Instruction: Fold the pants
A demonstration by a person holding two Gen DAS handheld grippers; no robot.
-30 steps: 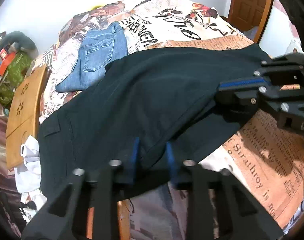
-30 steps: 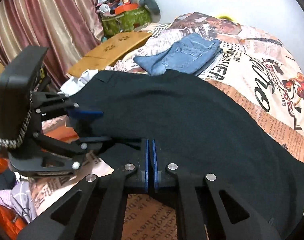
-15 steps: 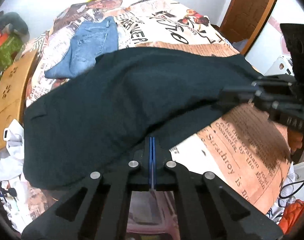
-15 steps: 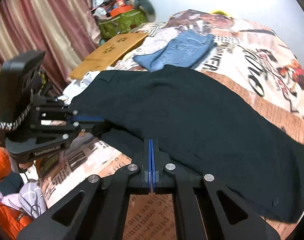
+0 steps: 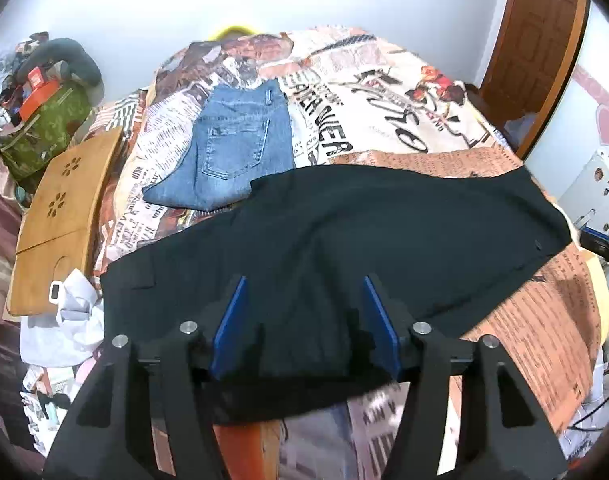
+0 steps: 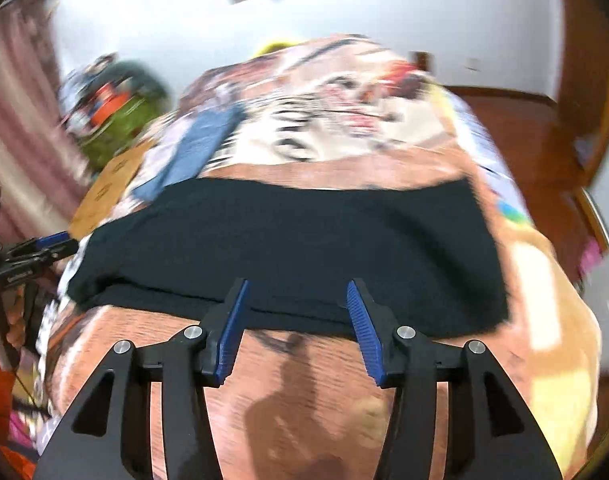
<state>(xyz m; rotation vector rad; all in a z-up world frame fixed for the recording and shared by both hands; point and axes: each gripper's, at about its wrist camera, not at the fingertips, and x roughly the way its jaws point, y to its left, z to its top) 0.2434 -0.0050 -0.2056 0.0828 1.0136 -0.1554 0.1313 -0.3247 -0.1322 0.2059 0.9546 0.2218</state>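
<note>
Your black pants (image 5: 364,240) lie spread across the bed (image 5: 384,92), just in front of the one pair of blue jeans (image 5: 232,148). Both tongs have just been opening: your left tongs (image 5: 304,320) stand released over the near edge of the cloth, your right tongs (image 6: 300,324) released at its hem, pressing on nothing. The fabric looks soft, light and floppy, so take a hem corner or the waistband.

Even, bright indoor light. Left wrist view is sharp; right wrist view is motion-blurred throughout. Fisheye curvature and dark vignetting at the edges. Soft shadow beneath the right gripper (image 6: 296,328).
</note>
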